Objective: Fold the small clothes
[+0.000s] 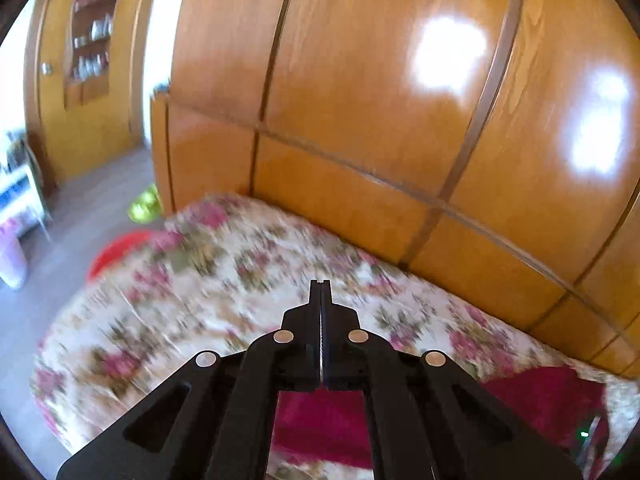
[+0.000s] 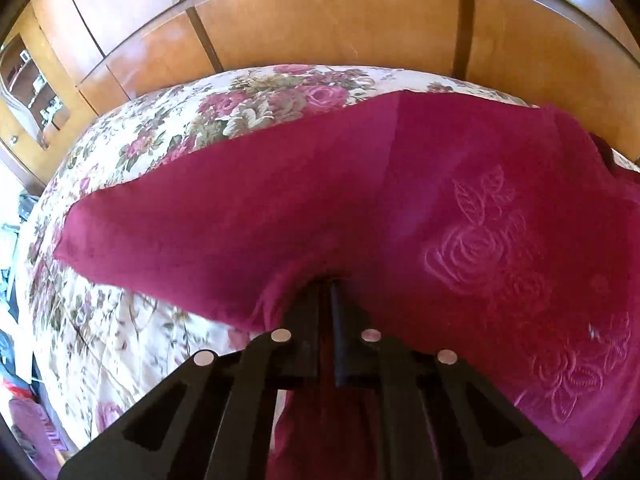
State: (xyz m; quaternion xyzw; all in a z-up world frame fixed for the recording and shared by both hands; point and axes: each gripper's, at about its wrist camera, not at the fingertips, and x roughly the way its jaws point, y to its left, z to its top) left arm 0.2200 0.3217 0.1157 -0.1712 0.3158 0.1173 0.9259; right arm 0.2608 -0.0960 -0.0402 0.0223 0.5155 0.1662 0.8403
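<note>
A crimson cloth (image 2: 360, 200) with embossed roses lies spread over the floral bedspread (image 2: 132, 344). In the right wrist view my right gripper (image 2: 326, 286) is shut on the cloth's near edge. The fabric bunches over the tips, and a dark red strip shows between the fingers. In the left wrist view my left gripper (image 1: 321, 285) hangs above the bedspread (image 1: 200, 280) with its jaws pressed together and nothing visible between them. Part of the crimson cloth (image 1: 552, 404) shows below and to the right of it.
Glossy wooden panels (image 1: 360, 100) rise right behind the bed. On the floor to the left are a red basin (image 1: 116, 252), a green object (image 1: 144, 204) and a white stand (image 1: 24, 196). A shelf niche (image 1: 92, 32) sits in the far wall.
</note>
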